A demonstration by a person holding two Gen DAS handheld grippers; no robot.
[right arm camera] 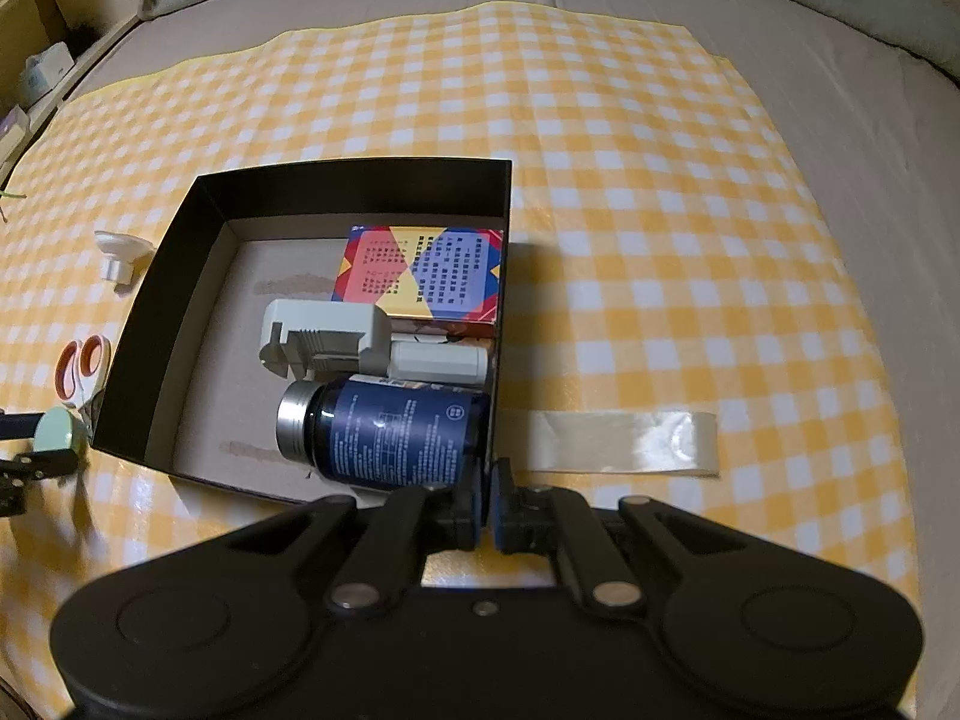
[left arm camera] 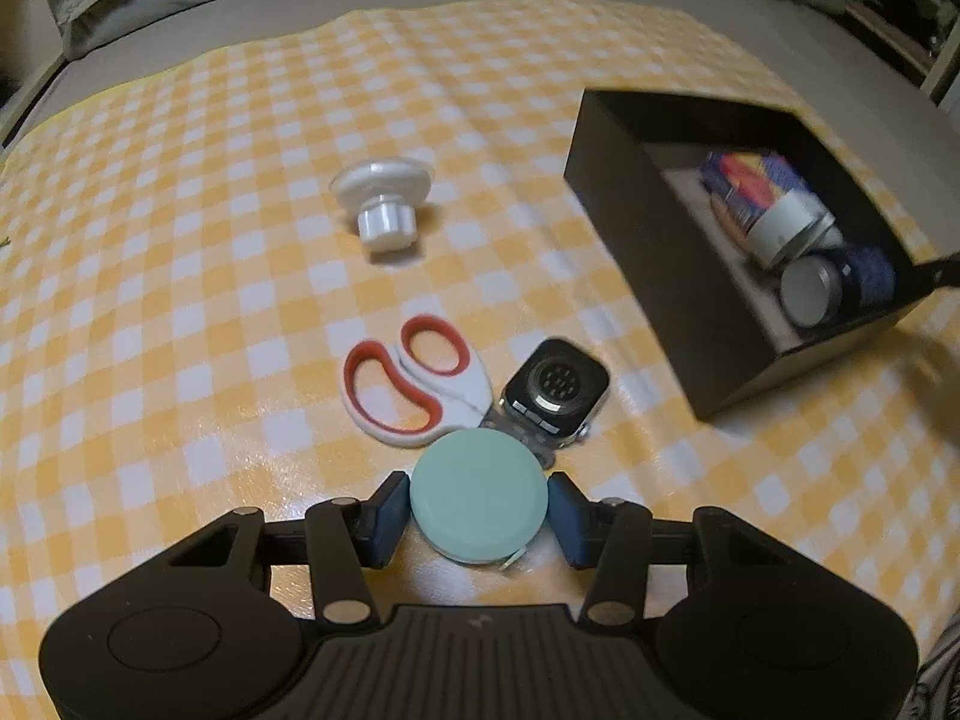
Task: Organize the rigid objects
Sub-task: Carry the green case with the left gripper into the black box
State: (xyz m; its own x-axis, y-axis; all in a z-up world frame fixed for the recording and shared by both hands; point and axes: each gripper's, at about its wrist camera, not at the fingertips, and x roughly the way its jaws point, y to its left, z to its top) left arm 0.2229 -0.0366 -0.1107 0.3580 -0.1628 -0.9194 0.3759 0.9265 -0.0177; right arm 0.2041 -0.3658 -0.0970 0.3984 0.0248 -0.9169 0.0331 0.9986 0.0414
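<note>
The landmark here is the black box (right arm camera: pixel 180 312), open-topped and sitting on a yellow checked cloth (right arm camera: pixel 660 210).

The left gripper (left arm camera: pixel 478 507) is bracketing a mint-green round disc (left arm camera: pixel 478 495). Its pads are sitting at the disc's two sides, though whether they are pressing it or only flanking it cannot be told. The disc is lying on the cloth just outside the box's near left corner, so this hand is the nearer one. Being round, the disc is offering no long axis to line up.

Beyond the disc, on the side away from the gripper, a pair of red-handled scissors (left arm camera: pixel 405 387) and a watch body (left arm camera: pixel 555 393) are lying close against it. A white suction knob (left arm camera: pixel 381 198) is resting farther along the box's left wall, well apart.

The right gripper (right arm camera: pixel 487 501) is pinching the box's near right corner, jaws pressed together on the wall.

Inside the box, a blue bottle (right arm camera: pixel 390 426), a white charger block (right arm camera: pixel 324 336), a small white tube (right arm camera: pixel 438 360) and a colourful carton (right arm camera: pixel 420 276) are crowding the right wall. The left half of the floor is lying bare, likely the room for the disc once it is lifted over the left wall.
</note>
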